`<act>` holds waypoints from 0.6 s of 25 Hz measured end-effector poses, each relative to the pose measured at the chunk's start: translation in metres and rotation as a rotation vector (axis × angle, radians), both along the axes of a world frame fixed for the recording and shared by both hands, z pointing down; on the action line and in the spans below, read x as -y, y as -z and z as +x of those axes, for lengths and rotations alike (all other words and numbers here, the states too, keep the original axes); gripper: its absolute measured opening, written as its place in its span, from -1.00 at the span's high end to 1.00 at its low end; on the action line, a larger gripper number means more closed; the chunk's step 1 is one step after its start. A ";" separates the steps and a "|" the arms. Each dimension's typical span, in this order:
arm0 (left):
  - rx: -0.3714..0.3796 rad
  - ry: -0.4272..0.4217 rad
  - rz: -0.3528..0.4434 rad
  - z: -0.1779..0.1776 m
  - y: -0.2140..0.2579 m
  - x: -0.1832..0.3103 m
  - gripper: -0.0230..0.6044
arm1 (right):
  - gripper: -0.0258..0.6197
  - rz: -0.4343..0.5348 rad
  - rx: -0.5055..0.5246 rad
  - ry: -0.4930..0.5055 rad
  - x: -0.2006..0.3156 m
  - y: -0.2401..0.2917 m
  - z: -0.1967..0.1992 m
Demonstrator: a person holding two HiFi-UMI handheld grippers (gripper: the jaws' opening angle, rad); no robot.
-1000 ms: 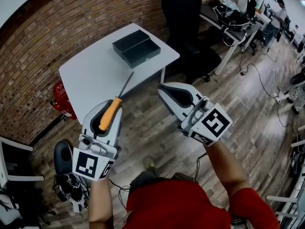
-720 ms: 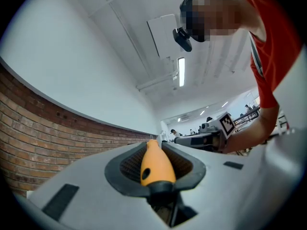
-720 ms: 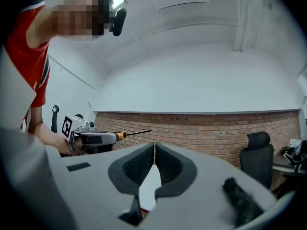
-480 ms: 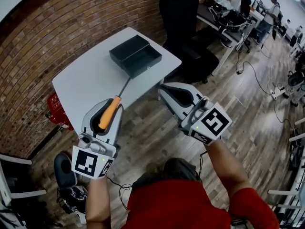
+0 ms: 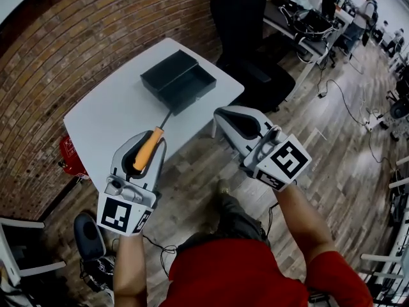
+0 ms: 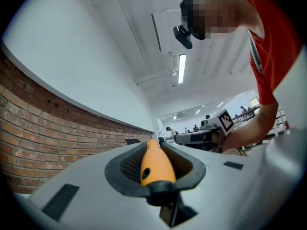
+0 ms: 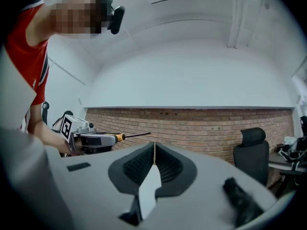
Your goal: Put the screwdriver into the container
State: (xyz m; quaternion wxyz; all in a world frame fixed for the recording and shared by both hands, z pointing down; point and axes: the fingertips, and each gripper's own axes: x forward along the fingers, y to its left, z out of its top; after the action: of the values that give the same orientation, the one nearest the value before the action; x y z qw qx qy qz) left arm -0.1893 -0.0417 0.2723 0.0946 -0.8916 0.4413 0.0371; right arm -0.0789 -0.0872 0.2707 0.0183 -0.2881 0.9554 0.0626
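The screwdriver (image 5: 147,149) has an orange handle and a thin dark shaft that points toward the table. My left gripper (image 5: 148,139) is shut on the handle and holds it off the table's near edge. In the left gripper view the orange handle (image 6: 156,164) fills the space between the black pads. The container (image 5: 177,80) is an open black box with its lid laid beside it, at the far side of the light grey table (image 5: 108,114). My right gripper (image 5: 221,114) hangs over the floor right of the table, jaws together with nothing in them (image 7: 154,145). The right gripper view also catches the left gripper (image 7: 88,139).
A brick wall (image 5: 77,37) runs behind the table. A black office chair (image 5: 246,24) stands just beyond the table's right corner. A cluttered desk (image 5: 307,24) is at the upper right, a red object (image 5: 67,155) on the floor at left, and cables lie across the wooden floor (image 5: 345,139).
The table and container have slid left and a little nearer in the head view as the person steps forward. Both grippers keep their pose, and the screwdriver stays held.
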 end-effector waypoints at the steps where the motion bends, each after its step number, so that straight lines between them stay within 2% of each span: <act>1: 0.004 0.000 -0.003 0.001 -0.002 0.010 0.59 | 0.82 0.001 0.002 -0.001 0.009 0.000 0.002; 9: 0.049 0.014 -0.032 0.020 -0.013 0.095 0.59 | 0.82 0.001 0.006 0.010 0.097 -0.004 0.024; 15: 0.080 0.042 -0.053 0.039 -0.025 0.158 0.59 | 0.82 -0.006 -0.001 0.068 0.164 -0.007 0.038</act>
State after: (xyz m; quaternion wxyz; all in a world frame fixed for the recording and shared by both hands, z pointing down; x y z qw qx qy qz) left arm -0.1501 -0.1995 0.2977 0.0894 -0.8850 0.4569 -0.0120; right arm -0.0410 -0.2513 0.2778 0.0189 -0.2552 0.9649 0.0590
